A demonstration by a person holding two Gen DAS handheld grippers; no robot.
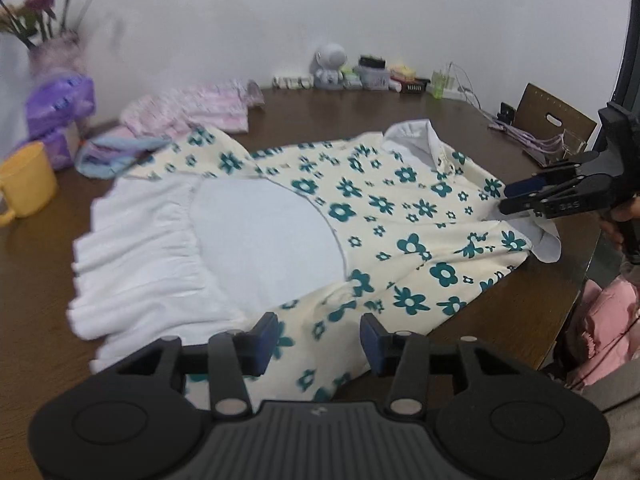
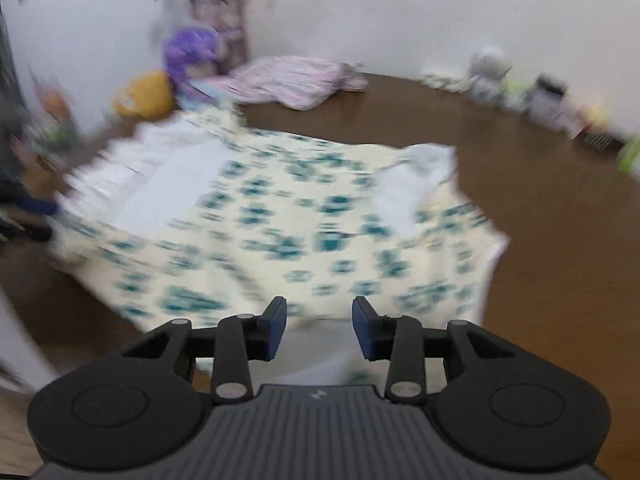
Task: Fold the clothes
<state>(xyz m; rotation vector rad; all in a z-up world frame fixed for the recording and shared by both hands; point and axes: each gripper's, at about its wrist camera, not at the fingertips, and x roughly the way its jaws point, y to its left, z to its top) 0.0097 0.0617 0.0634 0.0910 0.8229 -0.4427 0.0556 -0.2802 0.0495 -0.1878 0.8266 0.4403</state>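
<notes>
Floral dress (image 1: 360, 220) spread flat on brown table (image 1: 460, 120), near yellow cup (image 1: 26, 184). Left gripper (image 1: 319, 338) and right gripper (image 2: 319, 328): fingers apart over dress edge, gripping nothing.

Heavy blur across this view. The right hand-held gripper (image 2: 319, 326) sits low in the frame, jaws parted, pads clear of the cloth with a gap between them. Just beyond them the cream dress with teal flowers (image 2: 280, 236) lies spread flat on the brown table (image 2: 560, 260), its white ruffled hem (image 2: 116, 168) at the left, its white collar (image 2: 420, 176) at the right. At the far edge a pink striped garment (image 2: 296, 80) is heaped, with a yellow cup (image 2: 146, 94) and a purple pack (image 2: 192, 54) to its left. Smeared small objects (image 2: 532, 98) line the wall on the right.
</notes>
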